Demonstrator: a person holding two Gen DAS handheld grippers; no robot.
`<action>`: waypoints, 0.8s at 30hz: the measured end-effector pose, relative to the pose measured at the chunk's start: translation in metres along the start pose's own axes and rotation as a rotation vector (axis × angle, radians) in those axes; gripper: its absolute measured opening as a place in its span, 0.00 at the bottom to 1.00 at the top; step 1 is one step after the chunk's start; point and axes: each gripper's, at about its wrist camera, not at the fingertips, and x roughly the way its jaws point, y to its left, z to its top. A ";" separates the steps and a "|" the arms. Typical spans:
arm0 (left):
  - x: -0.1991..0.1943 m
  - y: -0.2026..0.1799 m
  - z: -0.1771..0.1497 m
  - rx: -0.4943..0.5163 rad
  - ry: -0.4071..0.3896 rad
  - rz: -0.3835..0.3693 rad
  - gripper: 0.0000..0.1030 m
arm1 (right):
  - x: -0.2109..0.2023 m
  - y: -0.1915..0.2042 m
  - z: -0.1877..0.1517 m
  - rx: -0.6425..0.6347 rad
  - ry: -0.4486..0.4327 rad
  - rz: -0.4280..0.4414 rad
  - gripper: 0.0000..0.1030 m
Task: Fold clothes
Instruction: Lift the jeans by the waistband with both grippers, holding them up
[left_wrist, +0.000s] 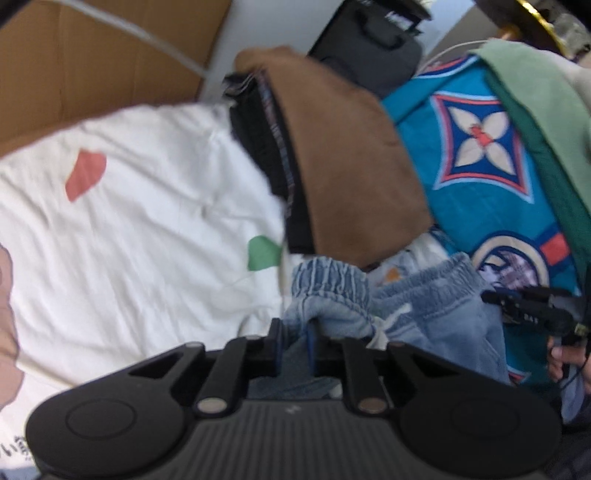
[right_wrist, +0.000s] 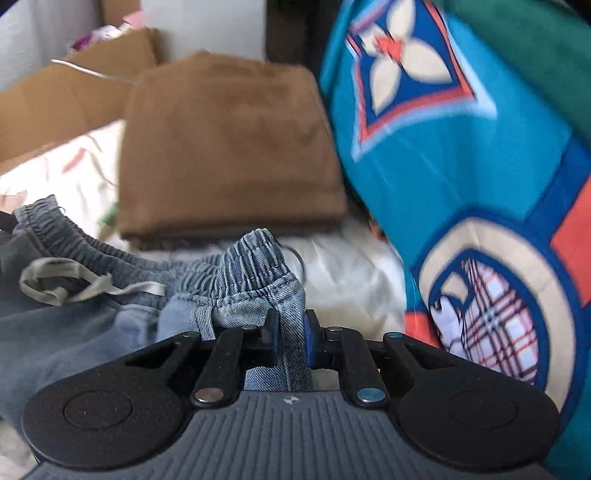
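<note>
Denim shorts (right_wrist: 236, 280) with an elastic waistband lie bunched on the white bedsheet (left_wrist: 147, 206), near a folded brown garment (right_wrist: 229, 147) farther back. Left tongs (left_wrist: 295, 347) are closed on waistband fabric at the left end. Right tongs (right_wrist: 291, 339) are clamped on denim at the right, beside a blue patterned blanket (right_wrist: 461, 177).

Cardboard box (left_wrist: 92, 62) behind white bedsheet (left_wrist: 147, 206)
</note>
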 end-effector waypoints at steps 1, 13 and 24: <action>-0.008 -0.002 -0.002 0.000 -0.008 -0.003 0.12 | -0.006 0.003 0.003 -0.008 -0.012 0.007 0.12; -0.111 0.017 -0.018 -0.091 -0.047 0.101 0.12 | -0.063 0.052 0.053 -0.056 -0.144 0.117 0.12; -0.207 0.025 -0.029 -0.195 -0.214 0.127 0.12 | -0.129 0.099 0.133 -0.116 -0.304 0.186 0.12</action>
